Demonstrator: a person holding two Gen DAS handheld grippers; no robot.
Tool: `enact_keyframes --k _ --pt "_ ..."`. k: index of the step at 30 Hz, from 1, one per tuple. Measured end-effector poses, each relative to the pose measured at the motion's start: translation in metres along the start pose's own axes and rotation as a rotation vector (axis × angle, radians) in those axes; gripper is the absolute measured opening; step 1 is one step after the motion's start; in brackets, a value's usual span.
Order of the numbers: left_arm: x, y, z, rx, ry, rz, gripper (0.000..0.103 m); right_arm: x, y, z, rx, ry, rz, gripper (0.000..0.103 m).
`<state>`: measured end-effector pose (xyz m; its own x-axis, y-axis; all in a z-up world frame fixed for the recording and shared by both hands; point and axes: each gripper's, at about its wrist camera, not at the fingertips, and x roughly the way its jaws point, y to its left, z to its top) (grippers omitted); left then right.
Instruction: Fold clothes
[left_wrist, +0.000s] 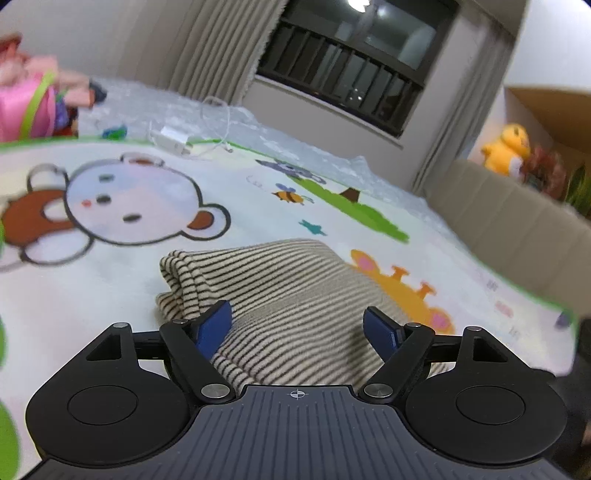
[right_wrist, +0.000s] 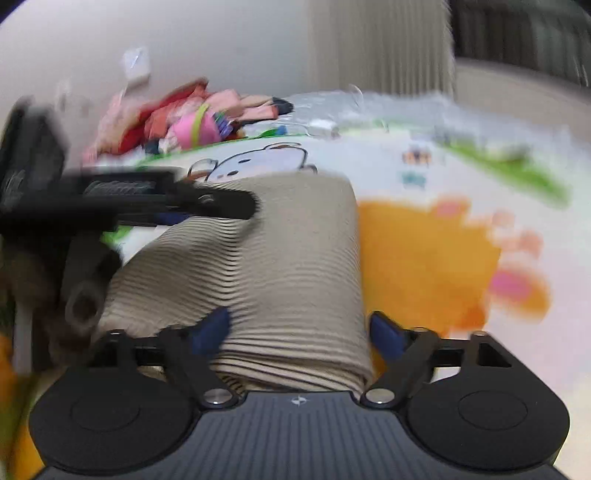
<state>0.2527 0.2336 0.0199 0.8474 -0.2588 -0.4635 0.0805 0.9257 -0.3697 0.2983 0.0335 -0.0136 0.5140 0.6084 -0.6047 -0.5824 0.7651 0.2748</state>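
My left tool (left_wrist: 297, 326) and right tool (right_wrist: 297, 330) both stand released, jaws wide over the folded striped garment (left_wrist: 291, 295), which lies on the cartoon play mat (left_wrist: 129, 288).

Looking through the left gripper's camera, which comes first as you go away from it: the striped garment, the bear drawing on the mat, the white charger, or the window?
1. Striped garment, right between the open left gripper fingers.
2. Bear drawing, ahead, left.
3. White charger, at the mat's far edge.
4. Window, on the back wall.
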Motion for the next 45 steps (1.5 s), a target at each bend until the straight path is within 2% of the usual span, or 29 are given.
enact_keyframes --k 2,5,6,8,9,10,12,14,17,20,23,24,25,26,28,29,30,35,39,41,43,45 --pt "-0.016 -0.007 0.0 0.015 -0.017 0.003 0.083 -0.006 -0.009 -0.002 0.042 -0.014 0.018 0.089" --pt "-0.052 -0.009 -0.005 -0.065 -0.054 -0.095 0.083 -0.021 -0.001 -0.006 -0.018 -0.043 -0.019 0.089" --pt "-0.061 -0.011 -0.009 -0.075 -0.053 -0.115 0.081 -0.026 0.001 -0.007 -0.036 -0.054 -0.029 0.089" --pt "-0.065 -0.016 -0.022 -0.067 -0.005 -0.11 0.074 -0.034 -0.001 -0.01 -0.026 -0.068 -0.027 0.083" --pt "-0.064 -0.018 -0.029 -0.065 0.024 -0.103 0.068 -0.037 -0.003 -0.011 -0.007 -0.066 -0.006 0.071" --pt "-0.061 -0.018 -0.035 -0.071 0.045 -0.099 0.062 -0.038 0.0 -0.011 0.007 -0.063 0.012 0.063" --pt "-0.056 -0.015 -0.044 -0.091 0.057 -0.089 0.06 -0.038 0.006 -0.01 0.003 -0.065 0.013 0.059" --pt "-0.049 -0.01 -0.041 -0.106 0.052 -0.09 0.058 -0.034 0.011 -0.008 -0.015 -0.065 0.0 0.058" --pt "-0.031 -0.002 -0.03 -0.126 0.051 -0.078 0.049 -0.023 0.012 0.001 -0.049 -0.067 -0.026 0.058" --pt "-0.024 -0.001 -0.028 -0.129 0.043 -0.069 0.049 -0.016 0.006 0.005 -0.058 -0.08 -0.039 0.058" --pt "-0.034 -0.009 -0.036 -0.122 0.012 -0.042 0.054 -0.026 -0.002 -0.002 -0.013 -0.096 -0.023 0.063" --pt "-0.041 -0.014 -0.04 -0.12 0.0 -0.026 0.059 -0.033 -0.005 -0.008 -0.001 -0.102 -0.028 0.07" --pt "-0.047 -0.019 -0.043 -0.116 -0.013 -0.009 0.068 -0.042 -0.008 -0.014 0.009 -0.106 -0.038 0.081" --pt "-0.054 -0.025 -0.047 -0.112 -0.03 0.01 0.073 -0.05 -0.011 -0.021 0.018 -0.11 -0.048 0.084" --pt "-0.068 -0.041 -0.058 -0.105 -0.069 0.059 0.098 -0.071 -0.02 -0.036 0.033 -0.121 -0.093 0.094" --pt "-0.073 -0.049 -0.065 -0.112 -0.077 0.087 0.101 -0.082 -0.026 -0.043 0.044 -0.128 -0.118 0.097" --pt "-0.076 -0.056 -0.073 -0.12 -0.08 0.113 0.102 -0.093 -0.032 -0.05 0.059 -0.134 -0.143 0.103" --pt "-0.081 -0.095 -0.121 -0.132 -0.06 0.233 0.103 -0.154 -0.066 -0.085 0.089 -0.157 -0.281 0.103" --pt "-0.089 -0.128 -0.16 0.003 -0.132 0.31 0.103 -0.185 -0.092 -0.113 -0.014 -0.177 -0.396 0.103" --pt "-0.088 -0.139 -0.179 0.074 -0.17 0.336 0.103 -0.187 -0.11 -0.122 0.024 -0.124 -0.408 0.103" --pt "-0.086 -0.145 -0.184 0.11 -0.194 0.367 0.103 -0.189 -0.117 -0.124 0.064 -0.13 -0.392 0.103" --pt "-0.084 -0.149 -0.183 0.125 -0.187 0.386 0.103 -0.19 -0.109 -0.127 0.023 -0.162 -0.433 0.103"
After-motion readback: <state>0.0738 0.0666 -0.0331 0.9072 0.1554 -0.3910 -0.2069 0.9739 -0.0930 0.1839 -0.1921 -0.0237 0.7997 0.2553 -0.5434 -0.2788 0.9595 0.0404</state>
